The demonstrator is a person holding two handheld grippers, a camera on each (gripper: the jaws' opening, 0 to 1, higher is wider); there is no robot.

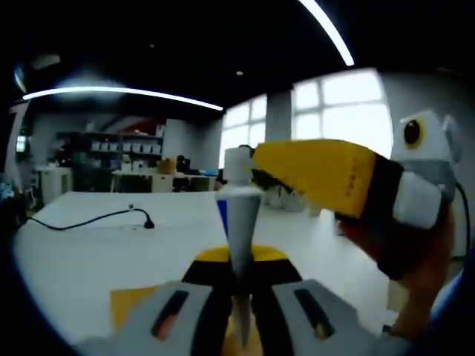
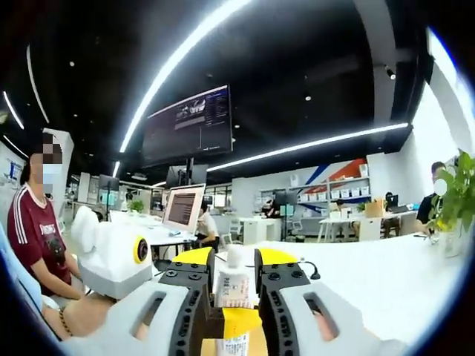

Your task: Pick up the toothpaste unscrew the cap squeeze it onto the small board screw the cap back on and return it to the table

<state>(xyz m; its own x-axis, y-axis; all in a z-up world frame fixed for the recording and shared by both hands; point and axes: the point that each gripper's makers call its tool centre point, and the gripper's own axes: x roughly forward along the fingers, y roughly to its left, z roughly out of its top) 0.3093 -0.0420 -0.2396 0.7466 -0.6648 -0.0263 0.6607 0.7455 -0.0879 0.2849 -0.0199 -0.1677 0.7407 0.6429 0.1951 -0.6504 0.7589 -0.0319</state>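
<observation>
Behind your hands stretches a bright open office with a white table carrying a black cable. Your left gripper is clamped on the flat tail of the grey-and-white plastic toothpaste tube, which stands upright between its jaws with its white cap pointing up; your right gripper reaches in from the right with its yellow-tipped jaws around that cap. In the right gripper view the tube sits between the closed-in jaws, though its lower end is cut off.
</observation>
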